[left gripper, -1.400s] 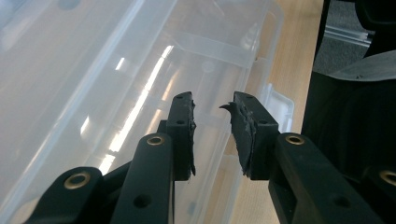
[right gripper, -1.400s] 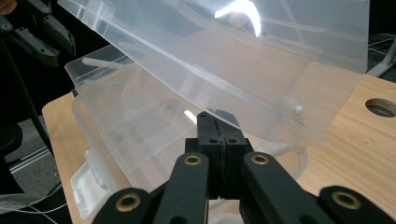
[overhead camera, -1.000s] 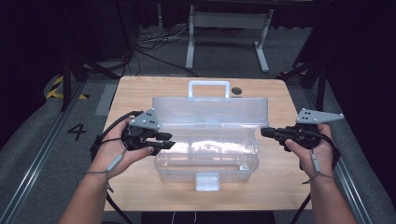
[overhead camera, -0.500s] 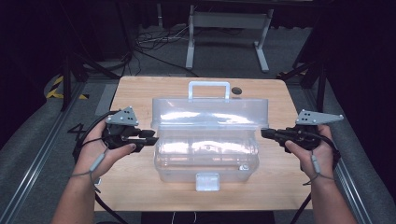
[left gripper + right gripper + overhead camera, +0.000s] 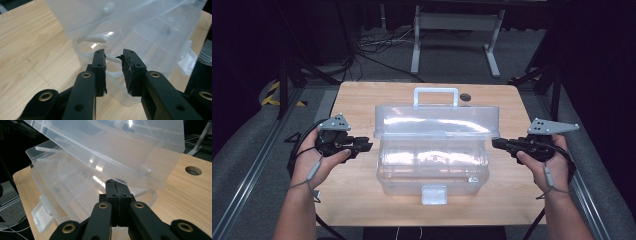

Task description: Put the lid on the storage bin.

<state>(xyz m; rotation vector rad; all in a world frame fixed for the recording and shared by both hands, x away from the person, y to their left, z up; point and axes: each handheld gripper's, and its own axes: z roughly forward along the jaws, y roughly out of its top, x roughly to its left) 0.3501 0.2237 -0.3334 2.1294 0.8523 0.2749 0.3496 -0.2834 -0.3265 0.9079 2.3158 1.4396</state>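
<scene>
Standing mid-table [image 5: 362, 100] with its lid raised, the box [image 5: 432, 165] sits between both grippers. The left gripper [image 5: 366, 145] hangs just off its left end, jaws narrowly parted and empty. The right gripper [image 5: 495, 143], jaws pressed together, is at its right end.

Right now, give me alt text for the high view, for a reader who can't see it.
A clear plastic storage box sits with its lid raised at the middle of a wooden table, and a person's hands hold a black claw at each end of it. The left claw stands just apart from the box; the right claw points at its right end.
</scene>
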